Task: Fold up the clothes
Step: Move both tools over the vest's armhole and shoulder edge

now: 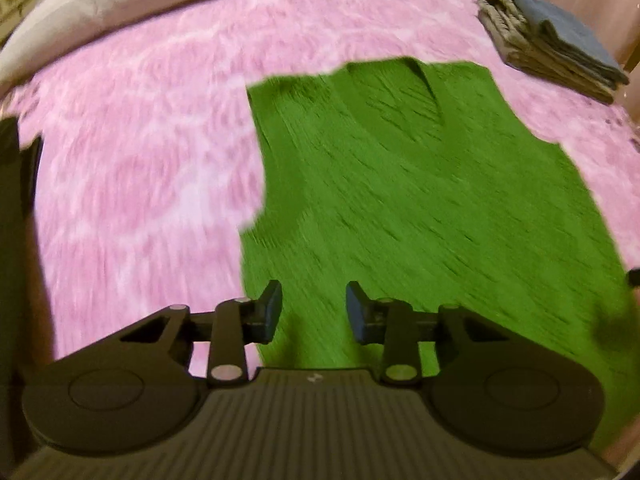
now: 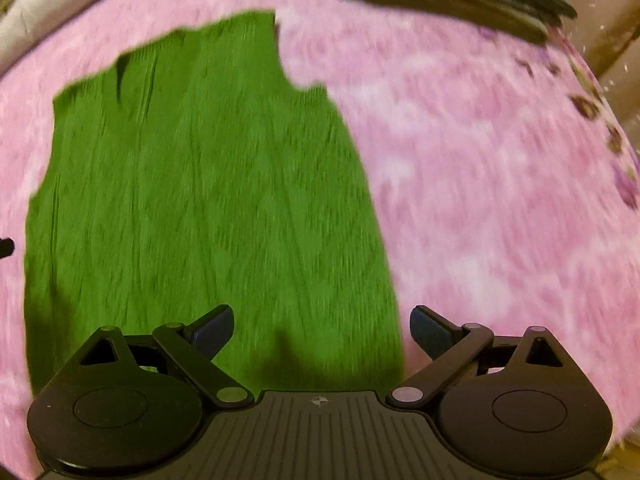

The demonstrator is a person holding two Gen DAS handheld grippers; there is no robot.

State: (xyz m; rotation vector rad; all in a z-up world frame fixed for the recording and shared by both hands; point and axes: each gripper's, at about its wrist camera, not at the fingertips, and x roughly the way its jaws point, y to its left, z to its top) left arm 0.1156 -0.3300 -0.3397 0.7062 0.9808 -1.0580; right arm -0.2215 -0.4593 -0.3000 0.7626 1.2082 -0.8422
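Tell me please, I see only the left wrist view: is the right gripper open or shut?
Observer: The right gripper is open wide, holding nothing.
Operator: Over what does it stand?
Observer: Over the right hem corner of the green knitted sleeveless vest; one finger is over the pink fluffy blanket.
Operator: Is the vest's right edge folded?
Observer: No, it lies flat, unfolded.
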